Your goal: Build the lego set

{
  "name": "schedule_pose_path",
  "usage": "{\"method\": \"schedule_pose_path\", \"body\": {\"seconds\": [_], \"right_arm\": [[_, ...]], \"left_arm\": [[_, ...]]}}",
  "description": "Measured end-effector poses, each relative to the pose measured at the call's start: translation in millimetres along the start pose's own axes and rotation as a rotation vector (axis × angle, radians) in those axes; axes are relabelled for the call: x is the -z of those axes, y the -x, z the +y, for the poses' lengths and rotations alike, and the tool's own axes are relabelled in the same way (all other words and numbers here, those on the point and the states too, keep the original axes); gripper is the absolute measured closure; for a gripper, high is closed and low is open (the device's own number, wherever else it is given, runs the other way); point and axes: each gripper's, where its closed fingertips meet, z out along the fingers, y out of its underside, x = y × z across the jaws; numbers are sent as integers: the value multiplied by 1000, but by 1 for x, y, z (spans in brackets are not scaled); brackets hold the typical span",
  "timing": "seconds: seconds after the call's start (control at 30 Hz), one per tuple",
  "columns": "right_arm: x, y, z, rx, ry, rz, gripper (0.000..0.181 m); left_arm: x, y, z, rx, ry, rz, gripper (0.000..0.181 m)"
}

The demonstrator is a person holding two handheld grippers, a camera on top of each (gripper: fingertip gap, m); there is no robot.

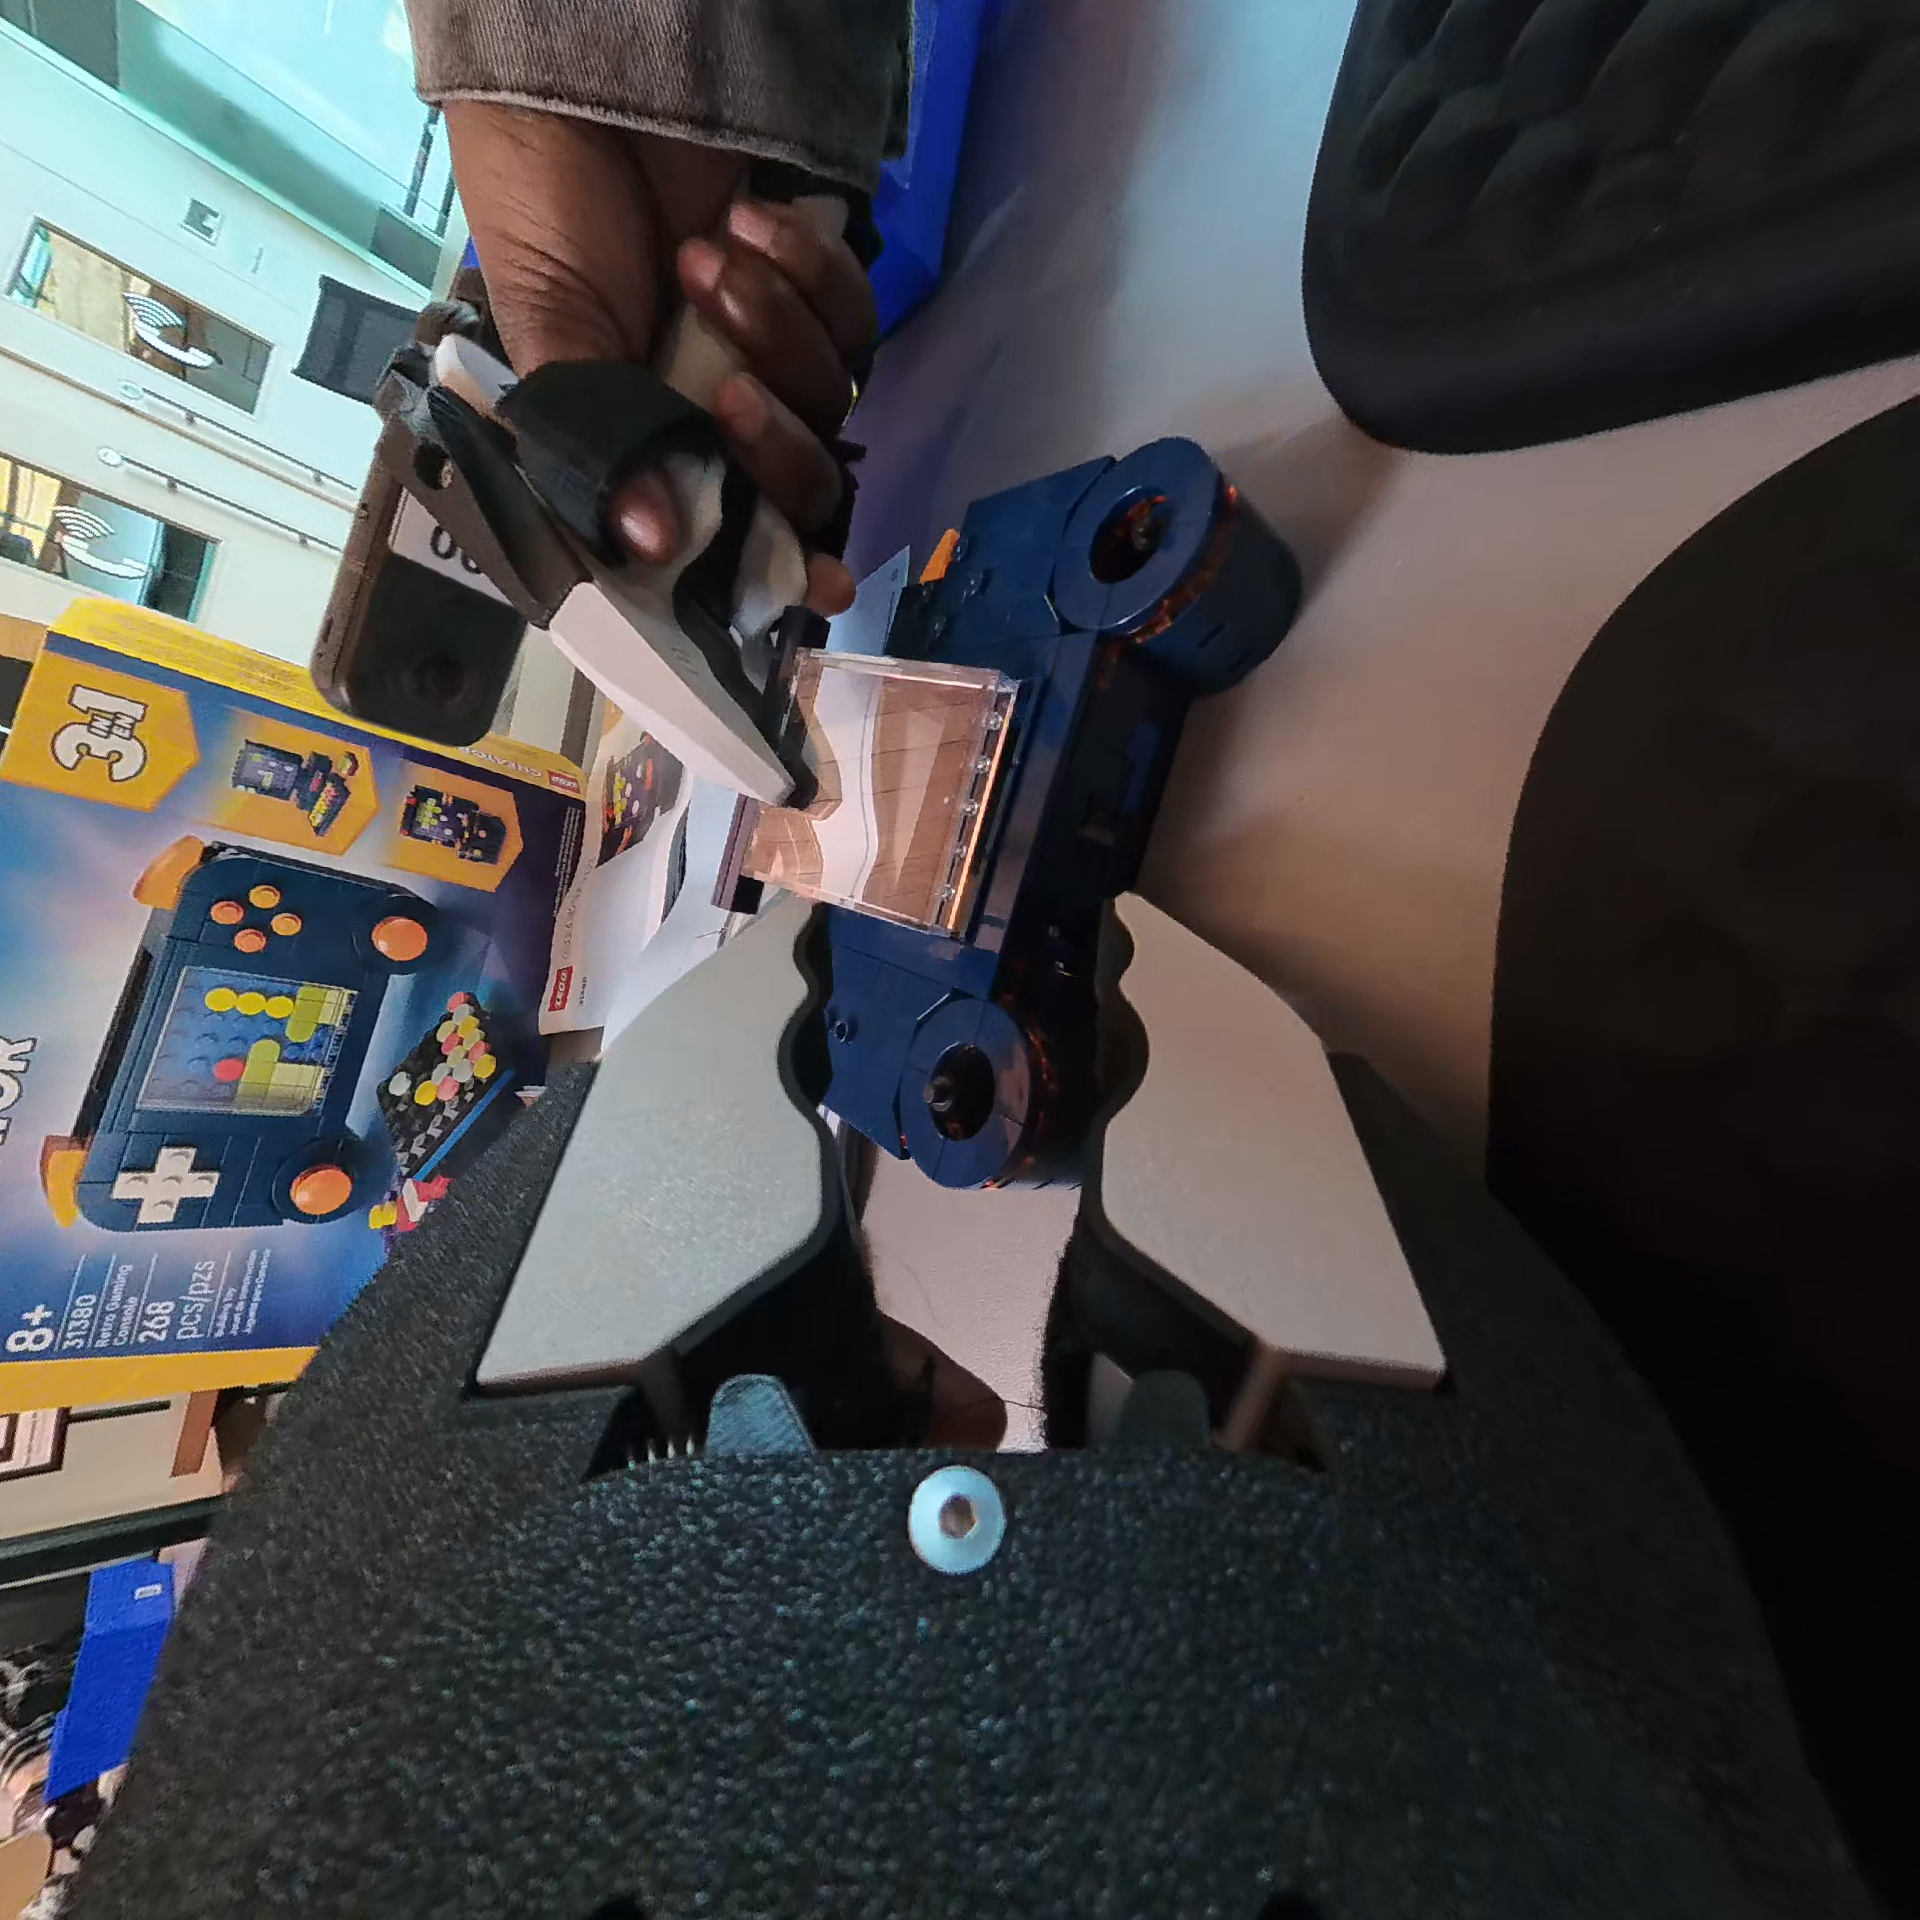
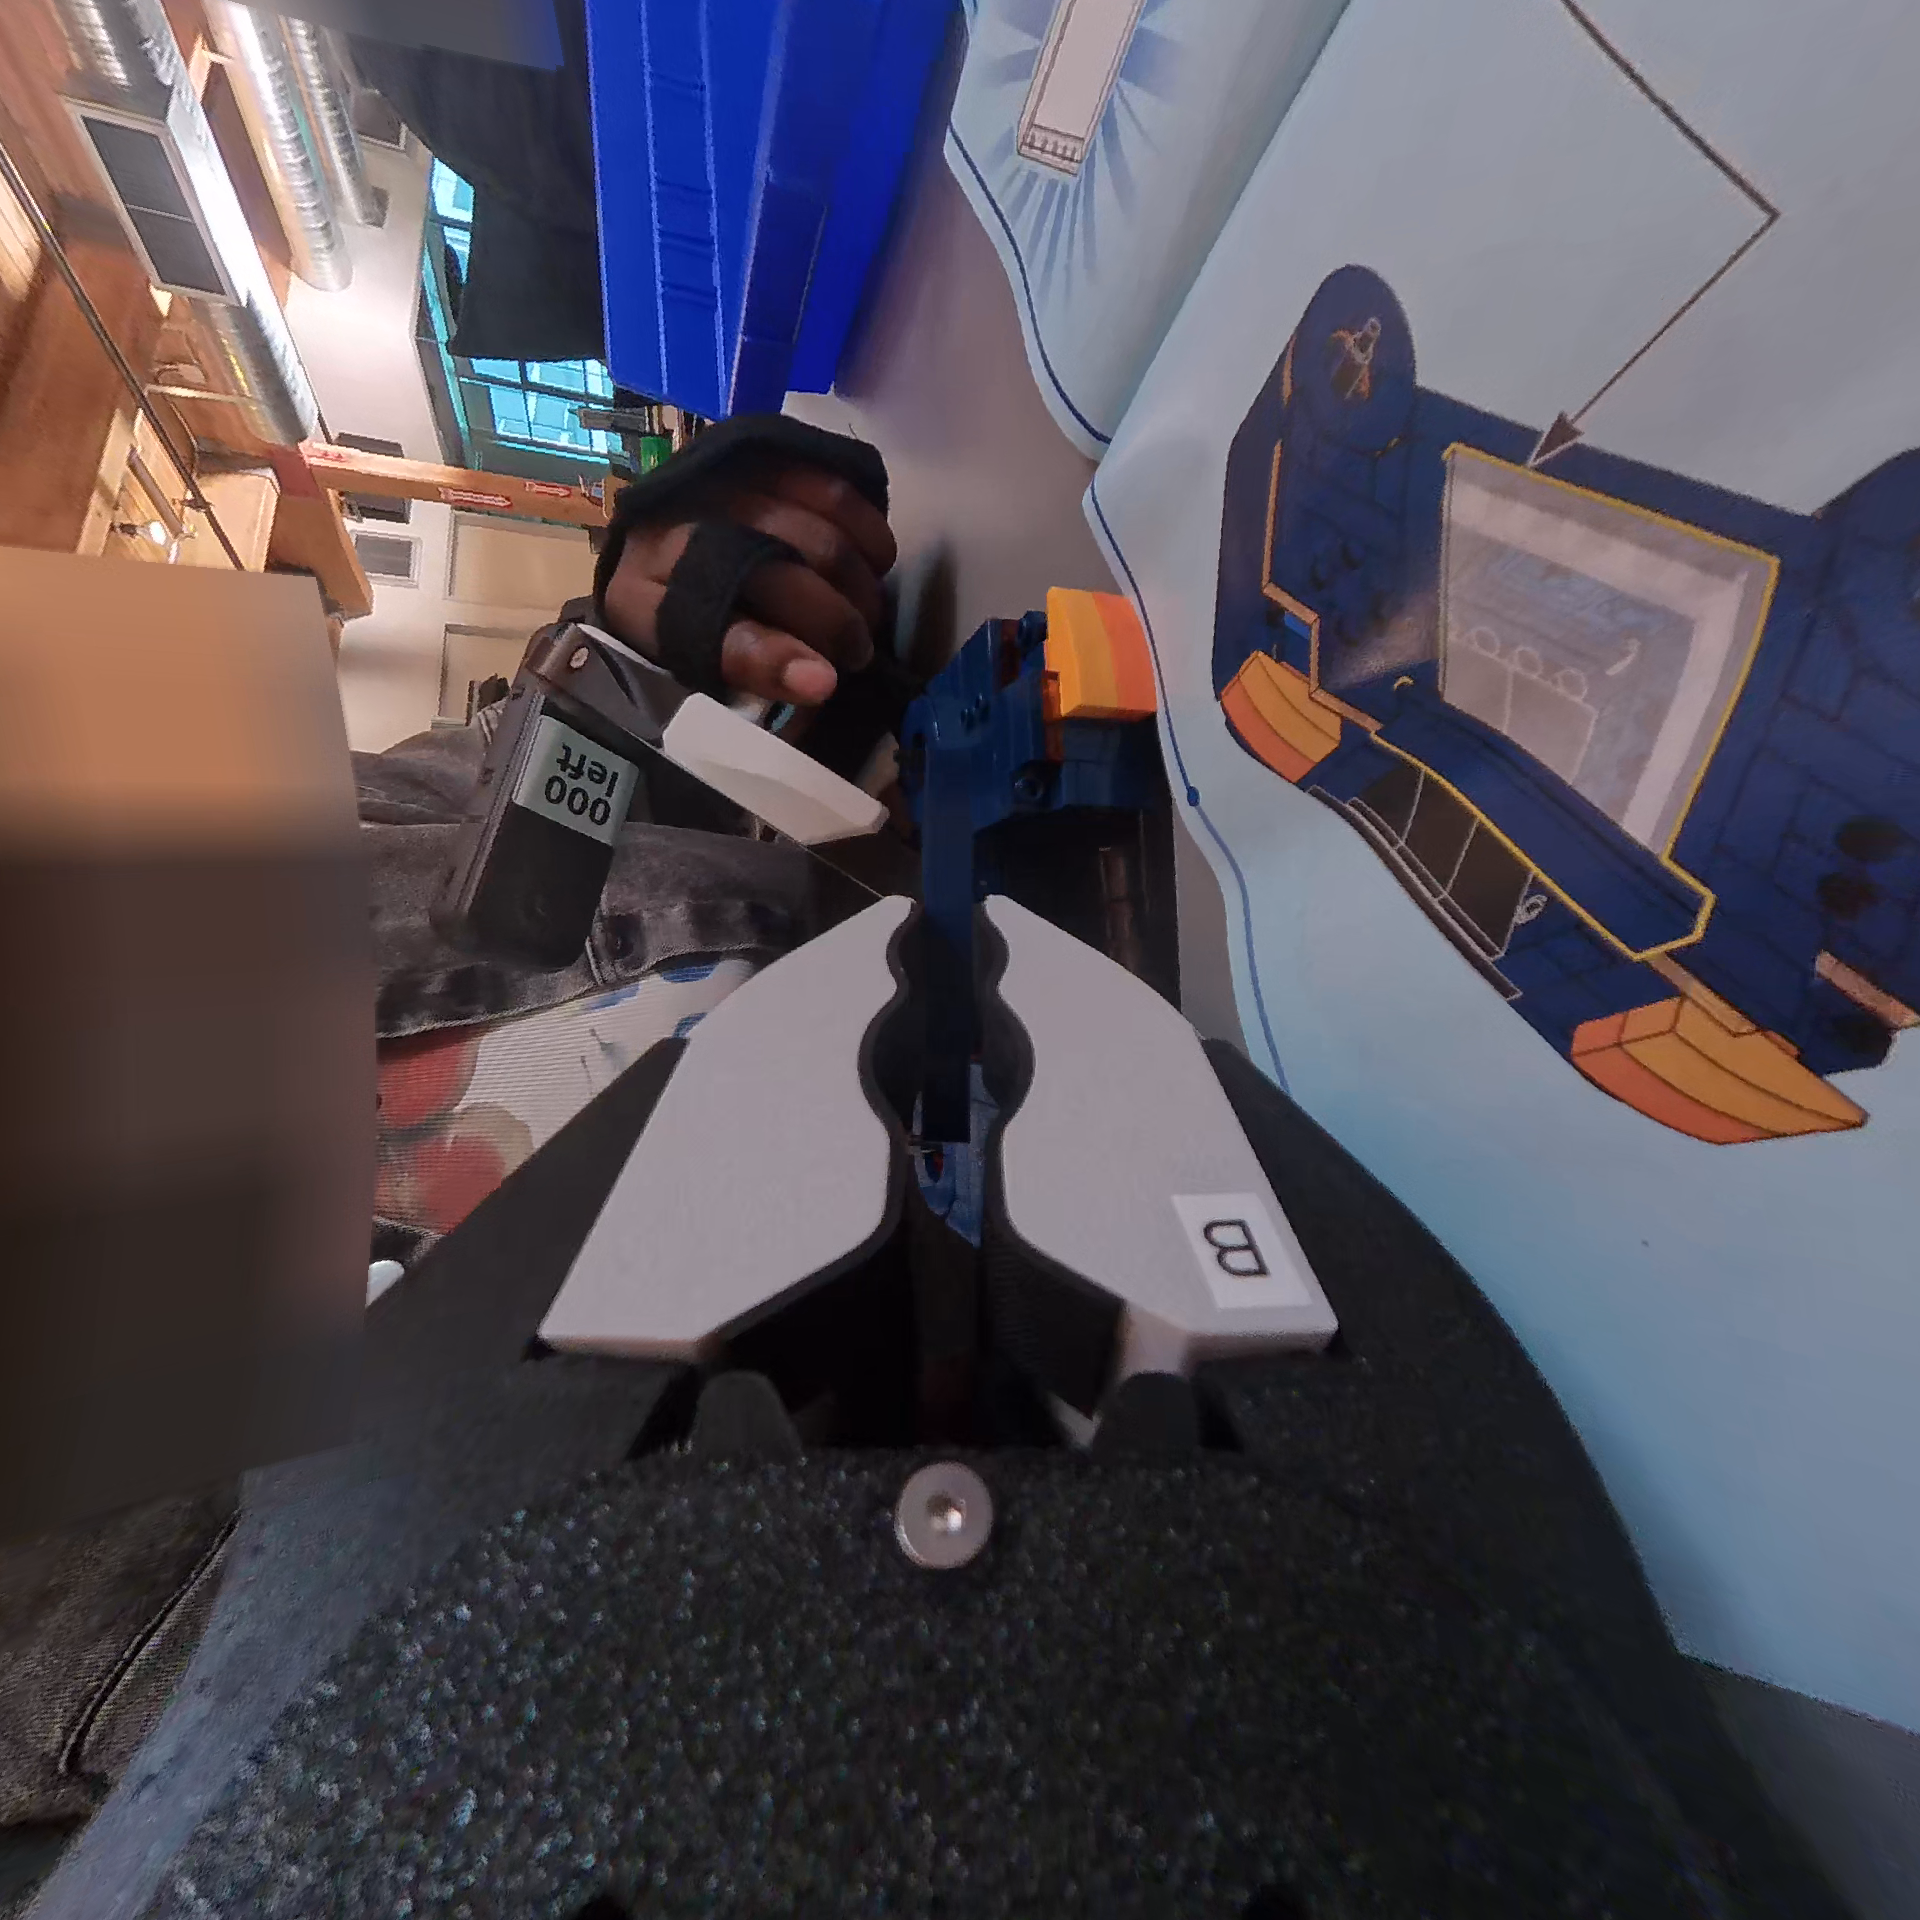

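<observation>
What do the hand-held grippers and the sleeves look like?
Each hand-held gripper has pale grey scalloped fingers on a black textured body with a silver screw, and a black finger strap. One finger carries a white sticker. Sleeve: grey-brown.

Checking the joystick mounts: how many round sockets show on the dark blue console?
2. One socket at the console's far end; the other at its near end, between the left tool's fingers. Others may be hidden.

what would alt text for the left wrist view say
A dark blue lego console stands on edge on a pale table, gripped at its lower end by the left gripper. The right gripper, held by a hand, holds a clear panel against the console's face. The set's box lies to the left.
</observation>
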Motion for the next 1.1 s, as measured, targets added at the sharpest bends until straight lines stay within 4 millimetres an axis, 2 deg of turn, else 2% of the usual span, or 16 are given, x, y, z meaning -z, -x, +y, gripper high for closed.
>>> {"method": "schedule_pose_path", "body": {"seconds": [0.2,0.5,0.67,0.77,0.87,1.0,1.1], "right_arm": [[1,0,1,3,6,18,174],[4,1,0,33,29,63,174],[4,1,-1,67,46,108,174],[4,2,-1,82,48,121,174],[4,-1,-1,73,37,122,173],[4,-5,-2,66,25,117,173],[4,-5,-2,74,18,106,173]], "left_arm": [[-1,0,4,5,20,-4,134],[-2,-4,10,23,49,29,148],[-2,-3,12,-31,68,18,147],[0,4,8,-48,33,-25,140],[-2,-4,10,-58,38,47,144],[-1,-1,10,10,71,104,149],[0,-1,12,-45,82,111,148]]}}
